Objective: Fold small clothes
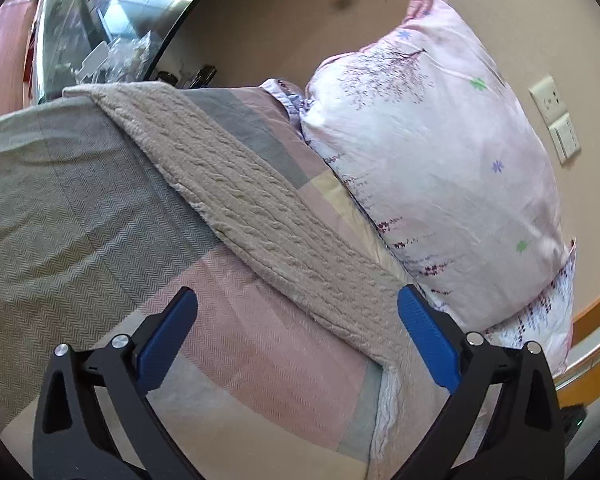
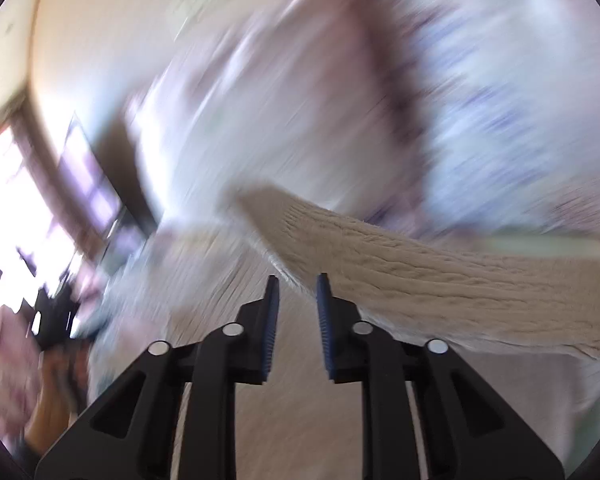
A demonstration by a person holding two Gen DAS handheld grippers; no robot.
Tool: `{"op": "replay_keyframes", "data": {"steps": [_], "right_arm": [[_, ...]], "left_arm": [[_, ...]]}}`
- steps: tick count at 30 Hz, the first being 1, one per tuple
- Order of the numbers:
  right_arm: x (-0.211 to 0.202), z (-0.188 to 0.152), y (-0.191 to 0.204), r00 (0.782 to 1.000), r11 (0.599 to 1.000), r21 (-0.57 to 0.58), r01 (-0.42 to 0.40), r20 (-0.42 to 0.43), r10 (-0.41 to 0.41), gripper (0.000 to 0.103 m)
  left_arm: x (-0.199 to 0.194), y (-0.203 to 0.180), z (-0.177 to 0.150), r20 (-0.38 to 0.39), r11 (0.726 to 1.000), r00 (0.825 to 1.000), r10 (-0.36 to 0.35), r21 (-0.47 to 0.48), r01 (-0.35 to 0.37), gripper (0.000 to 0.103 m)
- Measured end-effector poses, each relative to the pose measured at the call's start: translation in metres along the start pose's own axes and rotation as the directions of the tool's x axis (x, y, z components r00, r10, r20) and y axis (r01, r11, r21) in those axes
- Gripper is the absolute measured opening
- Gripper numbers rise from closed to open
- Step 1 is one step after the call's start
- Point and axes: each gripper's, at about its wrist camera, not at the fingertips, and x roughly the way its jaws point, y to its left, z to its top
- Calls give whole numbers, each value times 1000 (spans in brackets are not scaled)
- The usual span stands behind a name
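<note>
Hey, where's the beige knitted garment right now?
In the left wrist view the beige cable-knit garment lies diagonally across the striped pink-grey bedcover, beside the floral pink pillow.

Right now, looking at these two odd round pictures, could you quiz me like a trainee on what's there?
1. True or false: the left gripper is clamped on the beige knitted garment.
2. Multiple choice: what stands beside the garment in the left wrist view? A) a cardboard box B) a pink flowered pillow C) a laundry basket
3. Fill in: in the right wrist view, the right gripper has its fingers a narrow gap apart, and the garment's edge lies just ____ its tips.

Key:
1. False; its fingers are spread wide with nothing between them.
2. B
3. beyond
</note>
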Motion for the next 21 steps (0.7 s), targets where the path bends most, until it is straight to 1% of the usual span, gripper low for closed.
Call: {"op": "replay_keyframes", "data": {"steps": [1, 2, 3, 4, 5, 6, 7, 8, 10, 13, 15, 17, 18, 19, 20, 21], "right_arm": [[13, -12, 12, 999, 1000, -18, -21, -39, 20, 21], [16, -17, 15, 999, 999, -24, -27, -46, 25, 29], [13, -25, 16, 999, 999, -31, -9, -33, 8, 35], [5, -29, 11, 1000, 999, -32, 31, 0, -31, 50], [-2, -26, 0, 998, 998, -23, 58, 23, -57, 63], [-12, -24, -14, 993, 995, 2, 100, 59, -100, 65], [-17, -14, -30, 989, 992, 30, 124, 77, -126, 66], [-30, -13, -47, 984, 987, 70, 148, 91, -154, 66], [-47, -14, -73, 976, 977, 121, 178, 104, -190, 68], [-65, -25, -103, 959, 954, 186, 236, 111, -260, 69], [-78, -34, -120, 952, 940, 224, 257, 112, -286, 69], [-81, -42, -131, 949, 932, 247, 263, 108, -296, 69], [-85, -45, -131, 949, 931, 254, 262, 107, -297, 69], [-87, -48, -134, 950, 930, 261, 259, 104, -294, 69], [-88, -51, -138, 952, 929, 267, 256, 100, -290, 69], [-89, -52, -139, 952, 929, 267, 254, 101, -289, 69]], "left_arm": [[1, 5, 5, 1, 1000, 1000, 1, -22, -1, 90], [1, 9, 10, 3, 999, 1000, 7, -37, -7, 87], [1, 14, 15, 10, 998, 1000, 22, -52, -21, 82], [2, 20, 22, 14, 997, 999, 39, -73, -38, 79], [4, 25, 28, 17, 995, 999, 43, -93, -41, 77], [7, 31, 34, 18, 992, 998, 54, -115, -52, 70], [9, 38, 42, 23, 988, 997, 69, -141, -65, 63], [10, 44, 49, 30, 984, 997, 69, -165, -63, 61], [14, 56, 63, 38, 971, 997, 74, -231, -63, 53], [18, 70, 81, 53, 952, 995, 85, -300, -65, 47], [19, 78, 90, 62, 939, 993, 98, -335, -72, 41], [20, 85, 97, 79, 927, 990, 114, -368, -77, 37], [21, 86, 101, 83, 924, 988, 131, -370, -91, 31], [23, 83, 104, 77, 926, 984, 163, -357, -126, 22], [25, 76, 106, 68, 931, 978, 196, -325, -164, 12], [26, 63, 107, 64, 943, 975, 213, -276, -188, 7]]}}
